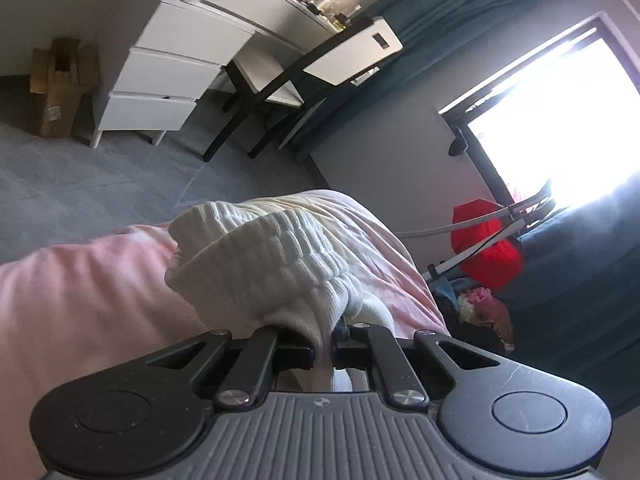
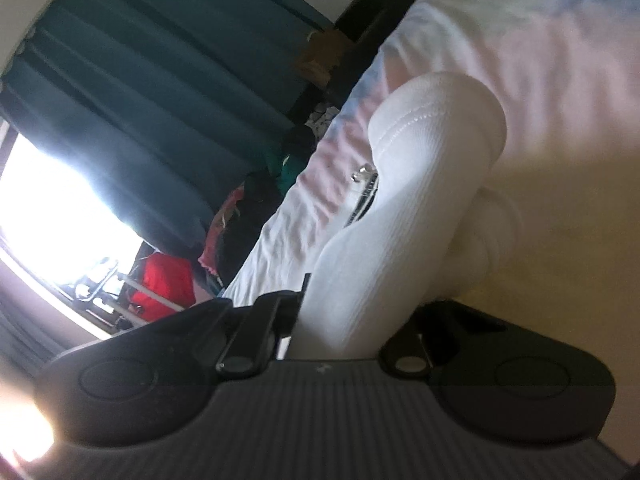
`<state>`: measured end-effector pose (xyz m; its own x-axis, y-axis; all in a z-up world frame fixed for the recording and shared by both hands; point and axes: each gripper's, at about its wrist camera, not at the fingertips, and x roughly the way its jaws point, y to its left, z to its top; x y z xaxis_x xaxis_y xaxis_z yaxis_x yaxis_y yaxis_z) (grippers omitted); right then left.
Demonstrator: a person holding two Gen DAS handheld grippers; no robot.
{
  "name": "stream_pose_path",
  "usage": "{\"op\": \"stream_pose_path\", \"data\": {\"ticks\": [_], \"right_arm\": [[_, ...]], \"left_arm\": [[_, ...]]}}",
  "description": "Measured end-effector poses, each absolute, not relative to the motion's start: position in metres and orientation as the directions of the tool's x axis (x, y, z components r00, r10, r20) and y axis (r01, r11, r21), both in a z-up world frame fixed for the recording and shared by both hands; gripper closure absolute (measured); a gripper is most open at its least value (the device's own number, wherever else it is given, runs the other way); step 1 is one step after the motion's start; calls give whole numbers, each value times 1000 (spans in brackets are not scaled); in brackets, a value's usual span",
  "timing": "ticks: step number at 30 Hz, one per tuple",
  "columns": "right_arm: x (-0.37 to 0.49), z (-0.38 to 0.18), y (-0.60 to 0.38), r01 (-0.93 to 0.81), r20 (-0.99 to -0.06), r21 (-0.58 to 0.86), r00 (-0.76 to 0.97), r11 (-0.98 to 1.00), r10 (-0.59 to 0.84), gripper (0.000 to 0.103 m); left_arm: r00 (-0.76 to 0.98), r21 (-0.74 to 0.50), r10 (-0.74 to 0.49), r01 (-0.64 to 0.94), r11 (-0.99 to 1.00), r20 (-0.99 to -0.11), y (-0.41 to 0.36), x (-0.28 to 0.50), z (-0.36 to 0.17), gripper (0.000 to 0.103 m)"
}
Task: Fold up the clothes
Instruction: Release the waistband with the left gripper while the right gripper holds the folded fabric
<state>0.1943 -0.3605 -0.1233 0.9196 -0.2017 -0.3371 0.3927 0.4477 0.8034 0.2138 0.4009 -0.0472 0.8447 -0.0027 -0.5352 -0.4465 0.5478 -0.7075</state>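
Left gripper (image 1: 322, 350) at the lower middle of its frame, jaws pinched tight on a white ribbed garment (image 1: 260, 256). Cloth bunched just beyond the fingers, lifted in a thick fold (cuff-like ribbing on top) above a pink bedsheet (image 1: 80, 292). Further out, grey carpet (image 1: 80, 184) across the left of the frame. White drawer unit (image 1: 160, 76) at upper left, with a cardboard box (image 1: 60, 88) beside it near the left edge. Black-and-white chair (image 1: 304, 68) at upper middle. Teal curtain (image 1: 460, 12) at upper right, bright window (image 1: 560, 120) at right, red bag (image 1: 484, 240) below it at the right of the bed.

Right gripper (image 2: 340, 320) at the lower middle of its own frame (view tilted and blurred), jaws clamped on the same white ribbed garment (image 2: 400, 200), no gap visible between cloth and fingers. Fabric rising from the jaws toward the middle of the frame in a rounded fold with a stitched seam. Small metal fitting (image 2: 362, 172) just left of the fold, kind unclear. Pale sheet with pink and blue patches (image 2: 540, 40) filling the upper right. Teal curtain (image 2: 140, 80) at upper left, window glare (image 2: 52, 208) at left, red bag (image 2: 164, 280) at lower left.
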Motion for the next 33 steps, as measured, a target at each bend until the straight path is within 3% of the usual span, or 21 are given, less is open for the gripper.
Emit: {"op": "stream_pose_path", "data": {"ticks": [6, 11, 16, 19, 21, 24, 26, 30, 33], "right_arm": [[129, -105, -352, 416, -388, 788, 908, 455, -157, 88], [102, -118, -357, 461, -465, 788, 880, 408, -96, 88], [97, -129, -362, 516, -539, 753, 840, 408, -68, 85], [100, -139, -364, 536, -563, 753, 825, 383, -48, 80], [102, -145, -365, 540, -568, 753, 822, 376, -42, 57], [106, -153, -367, 538, -565, 756, 824, 372, -44, 41], [108, -154, -369, 537, -559, 755, 827, 377, -57, 41], [114, -154, -369, 545, -546, 748, 830, 379, -116, 40], [114, -154, -372, 529, -519, 762, 844, 373, -138, 41]], "left_arm": [[811, -654, -49, -432, 621, -583, 427, 137, -38, 96], [752, -573, -74, -430, 698, -655, 429, 112, -64, 95], [693, -429, -36, -403, 808, -720, 410, 117, -74, 84], [676, -345, -16, -356, 868, -737, 395, 114, -66, 59], [663, -267, 27, -339, 902, -748, 383, 110, -59, 46], [676, -233, 41, -310, 922, -736, 365, 102, -48, 29], [696, -189, 72, -292, 938, -714, 350, 97, -41, 22], [758, -91, 153, -270, 959, -634, 309, 94, -25, 21], [792, -100, 139, -244, 965, -595, 271, 98, -18, 21]]}}
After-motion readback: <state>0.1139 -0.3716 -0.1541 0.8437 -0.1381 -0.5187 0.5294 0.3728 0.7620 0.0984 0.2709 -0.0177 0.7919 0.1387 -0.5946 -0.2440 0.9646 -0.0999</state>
